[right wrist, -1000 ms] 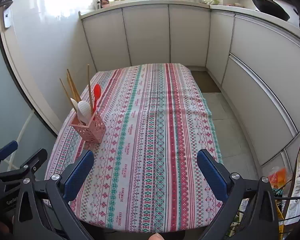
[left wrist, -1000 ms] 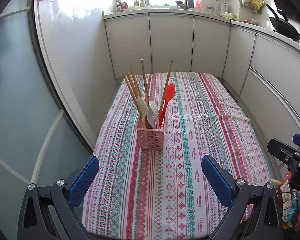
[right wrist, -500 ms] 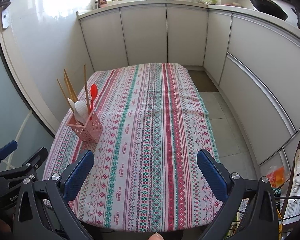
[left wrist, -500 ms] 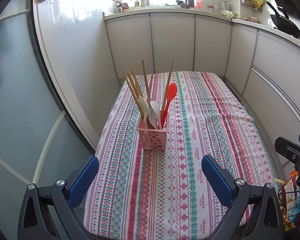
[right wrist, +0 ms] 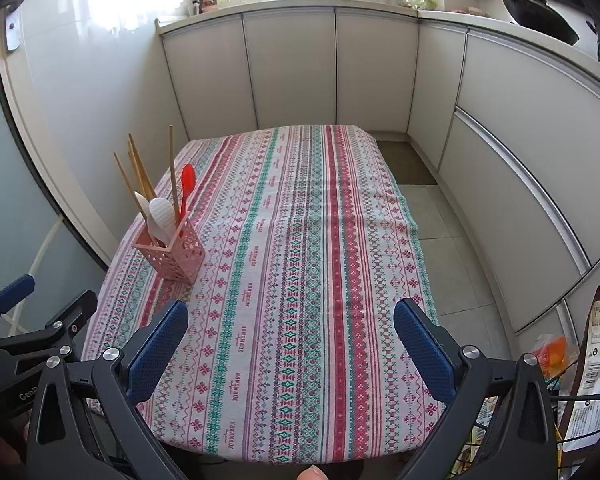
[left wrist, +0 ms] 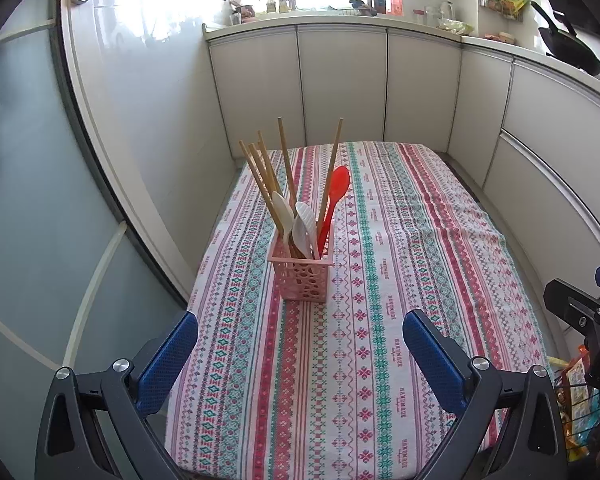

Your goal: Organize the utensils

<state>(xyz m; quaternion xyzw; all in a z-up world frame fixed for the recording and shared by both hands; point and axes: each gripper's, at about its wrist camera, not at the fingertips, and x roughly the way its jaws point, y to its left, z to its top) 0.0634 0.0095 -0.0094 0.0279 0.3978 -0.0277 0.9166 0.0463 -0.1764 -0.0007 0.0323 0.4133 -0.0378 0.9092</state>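
Observation:
A pink perforated utensil holder (left wrist: pixel 303 276) stands upright on the striped tablecloth (left wrist: pixel 400 264), left of the table's middle. It holds several wooden chopsticks (left wrist: pixel 284 164), a red spoon (left wrist: pixel 334 196) and two white spoons (left wrist: pixel 296 224). The holder also shows in the right wrist view (right wrist: pixel 172 250). My left gripper (left wrist: pixel 300 344) is open and empty, held back from the holder near the table's front edge. My right gripper (right wrist: pixel 290 334) is open and empty over the front of the table, to the right of the holder.
White kitchen cabinets (right wrist: pixel 292 68) wrap around the back and right. A glass partition (left wrist: pixel 40 200) stands at the left. A wire basket with snack packets (right wrist: pixel 580 380) stands at the front right. A floor mat (right wrist: pixel 408 160) lies beyond the table.
Both grippers have drawn back and risen slightly; the holder now sits farther away in both views. Both stay open. The holder and utensils have not moved.

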